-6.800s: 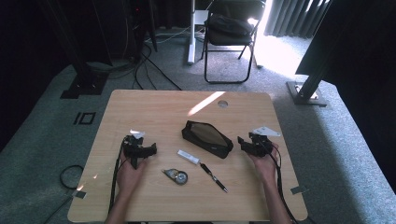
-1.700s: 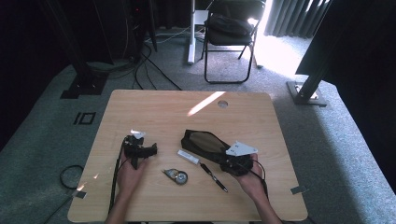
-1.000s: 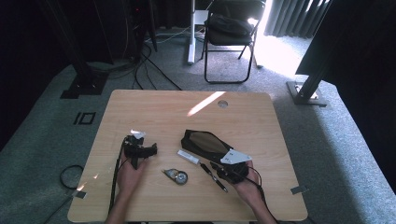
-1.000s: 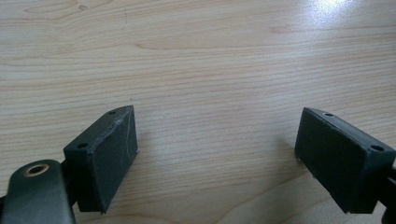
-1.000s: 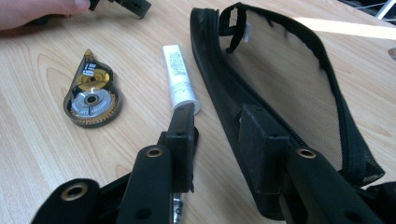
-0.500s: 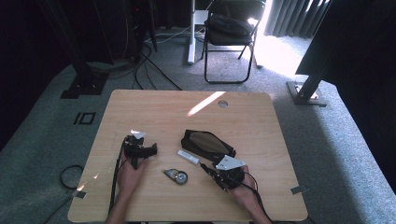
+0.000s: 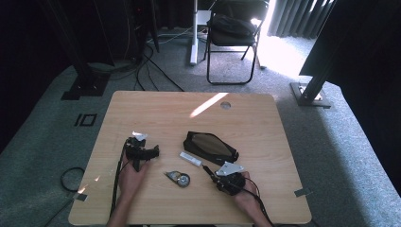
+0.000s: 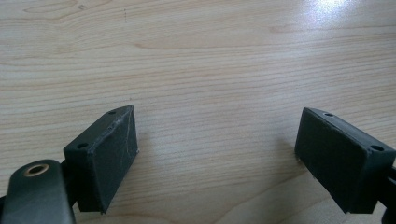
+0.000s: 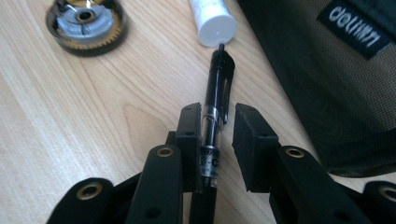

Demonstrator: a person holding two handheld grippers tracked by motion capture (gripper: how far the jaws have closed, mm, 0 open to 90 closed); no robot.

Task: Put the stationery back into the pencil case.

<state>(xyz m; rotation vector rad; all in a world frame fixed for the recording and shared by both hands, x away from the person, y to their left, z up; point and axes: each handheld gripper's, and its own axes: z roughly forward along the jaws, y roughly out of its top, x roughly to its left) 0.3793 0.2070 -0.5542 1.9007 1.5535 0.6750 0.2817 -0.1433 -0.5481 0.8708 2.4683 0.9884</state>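
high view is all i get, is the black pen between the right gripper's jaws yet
observer: Yes. In the right gripper view the black pen lies between the jaws of the right gripper, which have just been closing; one jaw touches it, the other stands off.
operator: anything crowding it
observer: Its cap end nearly meets the white tube; the black mesh pencil case lies beside it.
operator: and the other hand
observer: The left gripper is open over bare table.
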